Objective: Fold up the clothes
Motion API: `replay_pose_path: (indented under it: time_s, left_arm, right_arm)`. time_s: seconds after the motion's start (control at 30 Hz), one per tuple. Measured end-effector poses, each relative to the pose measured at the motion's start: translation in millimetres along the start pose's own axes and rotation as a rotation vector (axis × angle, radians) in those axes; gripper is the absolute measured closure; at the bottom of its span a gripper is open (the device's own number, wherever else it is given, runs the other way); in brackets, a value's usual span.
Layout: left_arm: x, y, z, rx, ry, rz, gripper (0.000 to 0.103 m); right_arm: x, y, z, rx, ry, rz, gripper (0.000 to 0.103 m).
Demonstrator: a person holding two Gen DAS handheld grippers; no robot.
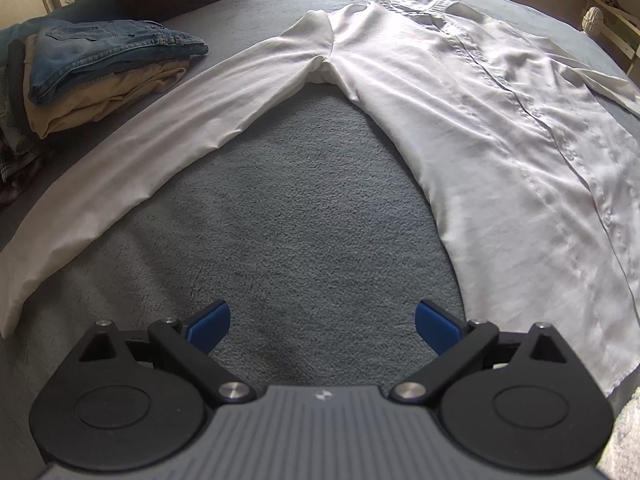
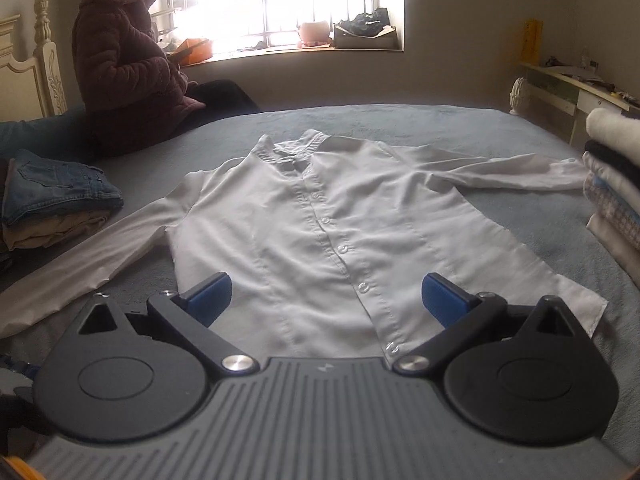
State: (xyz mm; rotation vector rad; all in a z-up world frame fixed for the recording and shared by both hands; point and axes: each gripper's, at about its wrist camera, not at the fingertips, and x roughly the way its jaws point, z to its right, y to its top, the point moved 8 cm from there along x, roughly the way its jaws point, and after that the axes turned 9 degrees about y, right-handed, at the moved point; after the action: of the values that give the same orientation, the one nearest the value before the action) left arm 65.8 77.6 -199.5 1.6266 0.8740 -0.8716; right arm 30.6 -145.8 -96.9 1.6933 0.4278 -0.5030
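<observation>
While a white button-up shirt (image 2: 320,216) lies spread face-up and buttoned across the bed (image 1: 304,208), both sleeves stretched out to left and right, you have no fold in it yet: your left gripper (image 1: 322,322) hangs over bare bedcover between the left sleeve (image 1: 132,136) and the shirt's body, blue pads wide apart and empty, and your right gripper (image 2: 326,298) hovers just above the near hem, equally spread, holding nothing. Folded jeans (image 2: 60,188) top a pile of finished clothes at far left; a second folded stack (image 2: 616,184) rises at right, so by the look of it the job is well advanced, with this shirt left. Beyond the grey-blue cover, a person in a dark padded jacket (image 2: 124,68) sits on the far-left edge under a bright barred window (image 2: 288,0); a cream headboard (image 2: 36,64) stands far left and a cluttered shelf (image 2: 568,80) lines the right wall.
</observation>
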Motion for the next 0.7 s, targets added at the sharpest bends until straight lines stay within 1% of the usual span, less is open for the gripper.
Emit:
replay_pose_path:
  time_s: [0.7]
  left_arm:
    - [3,0,-1,-0.005,0.006,0.001,0.003]
  right_arm:
    - [13,-18,-16,-0.065,0.041,-0.055,0.001]
